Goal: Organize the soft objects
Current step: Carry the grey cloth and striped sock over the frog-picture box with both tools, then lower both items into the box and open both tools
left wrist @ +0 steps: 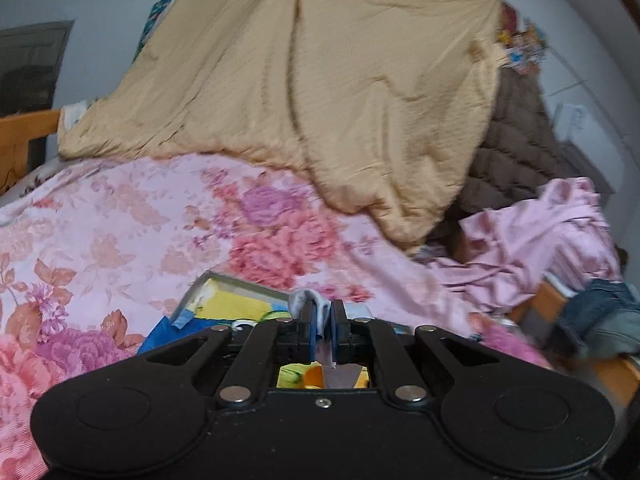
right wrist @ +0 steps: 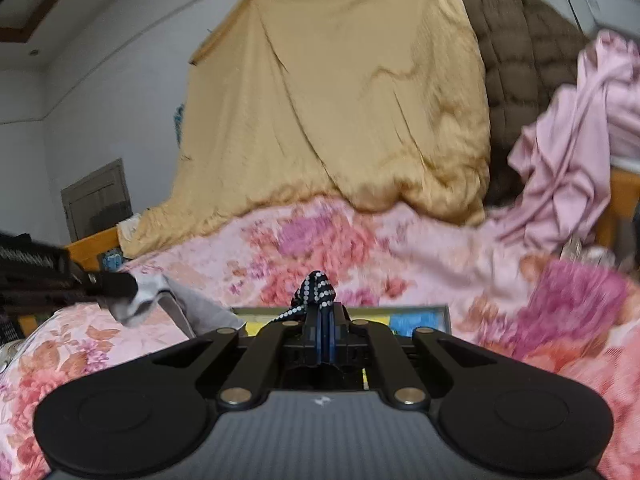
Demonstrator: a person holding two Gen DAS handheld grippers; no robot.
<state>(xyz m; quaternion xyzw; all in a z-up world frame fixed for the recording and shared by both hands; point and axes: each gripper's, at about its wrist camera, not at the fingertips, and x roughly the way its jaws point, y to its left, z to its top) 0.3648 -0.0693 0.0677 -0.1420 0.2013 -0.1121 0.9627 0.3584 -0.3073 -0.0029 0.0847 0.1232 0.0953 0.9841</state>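
My left gripper point(left wrist: 323, 312) is shut on a light grey cloth point(left wrist: 308, 300) that folds over its fingertips; the same cloth point(right wrist: 160, 300) hangs from that gripper at the left of the right wrist view. My right gripper point(right wrist: 324, 312) is shut on a dark cloth with white dots point(right wrist: 316, 290) that sticks up above its fingers. Both grippers hover over a shallow box with a yellow and blue inside point(left wrist: 236, 302), which lies on the pink floral bedspread point(left wrist: 120, 232); it also shows in the right wrist view point(right wrist: 416, 320).
A tan quilt point(left wrist: 320, 92) is piled against the wall at the back. A brown quilted blanket point(left wrist: 516, 148) and a crumpled pink garment point(left wrist: 540, 236) lie at the right. Jeans point(left wrist: 600, 316) hang at the wooden bed edge. A wooden bed frame point(left wrist: 24, 136) stands left.
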